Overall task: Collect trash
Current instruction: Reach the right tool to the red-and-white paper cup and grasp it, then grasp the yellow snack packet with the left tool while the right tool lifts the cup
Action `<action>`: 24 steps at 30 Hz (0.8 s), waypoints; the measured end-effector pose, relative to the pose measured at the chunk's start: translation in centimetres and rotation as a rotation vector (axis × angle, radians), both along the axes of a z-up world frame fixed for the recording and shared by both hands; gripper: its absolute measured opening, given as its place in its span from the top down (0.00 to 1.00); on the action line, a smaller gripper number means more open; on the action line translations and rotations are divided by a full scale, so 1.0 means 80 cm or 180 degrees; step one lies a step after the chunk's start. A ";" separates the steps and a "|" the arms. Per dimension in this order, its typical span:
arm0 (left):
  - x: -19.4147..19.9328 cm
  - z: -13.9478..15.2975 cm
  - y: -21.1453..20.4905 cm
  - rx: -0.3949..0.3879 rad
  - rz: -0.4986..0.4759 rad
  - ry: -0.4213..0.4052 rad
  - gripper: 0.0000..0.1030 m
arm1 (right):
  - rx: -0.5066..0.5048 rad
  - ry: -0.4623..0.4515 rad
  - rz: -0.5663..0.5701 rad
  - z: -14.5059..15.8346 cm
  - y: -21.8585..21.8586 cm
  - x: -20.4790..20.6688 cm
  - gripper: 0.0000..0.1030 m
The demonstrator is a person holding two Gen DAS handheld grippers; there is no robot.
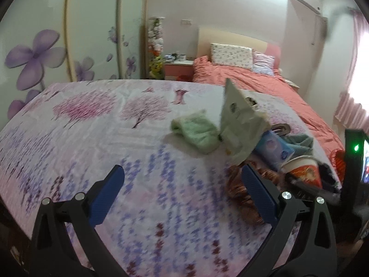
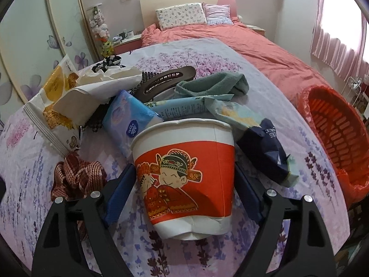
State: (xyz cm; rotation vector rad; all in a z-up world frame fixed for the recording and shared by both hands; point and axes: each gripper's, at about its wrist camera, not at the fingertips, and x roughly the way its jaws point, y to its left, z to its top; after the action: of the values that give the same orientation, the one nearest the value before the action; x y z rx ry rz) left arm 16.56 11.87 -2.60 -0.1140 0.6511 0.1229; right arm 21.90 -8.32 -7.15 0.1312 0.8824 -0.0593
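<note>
My right gripper (image 2: 184, 182) is shut on a red and white paper cup (image 2: 184, 173) with a cartoon couple, held mouth-forward over the bed; the cup also shows in the left wrist view (image 1: 302, 170). Behind it lies a pile of trash: a blue tissue pack (image 2: 129, 117), a dark blue wrapper (image 2: 265, 152), a pale blue wrapper (image 2: 235, 113) and a white and yellow snack bag (image 2: 57, 97). My left gripper (image 1: 182, 182) is open and empty above the bedspread, left of the pile. The snack bag (image 1: 237, 120) stands just beyond its right finger.
An orange slotted basket (image 2: 334, 127) sits at the bed's right edge. A brown hair clip (image 2: 166, 78), a grey-green towel (image 2: 212, 83), a light green cloth (image 1: 196, 131) and a brown woven strap (image 2: 76, 175) lie on the floral bedspread (image 1: 92, 138). A pink bed stands behind.
</note>
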 end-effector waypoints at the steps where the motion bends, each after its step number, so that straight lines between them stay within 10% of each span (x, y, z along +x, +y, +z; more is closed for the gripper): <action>1: 0.003 0.002 -0.004 -0.0006 -0.0037 -0.0010 0.04 | -0.0015 0.0002 0.0010 -0.002 0.001 -0.002 0.19; 16: 0.104 0.005 -0.060 0.0043 -0.0252 0.0177 0.22 | 0.0127 -0.0030 0.0084 -0.005 -0.015 -0.011 0.23; 24: 0.142 -0.014 -0.046 -0.0076 -0.0291 0.0402 0.79 | 0.0095 -0.0050 0.0096 -0.007 -0.017 -0.004 0.23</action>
State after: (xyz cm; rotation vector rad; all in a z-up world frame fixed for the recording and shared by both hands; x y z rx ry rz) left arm 27.90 8.19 -3.69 -0.0998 0.7829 0.0344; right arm 21.61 -9.68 -7.74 0.1460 0.8697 -0.0170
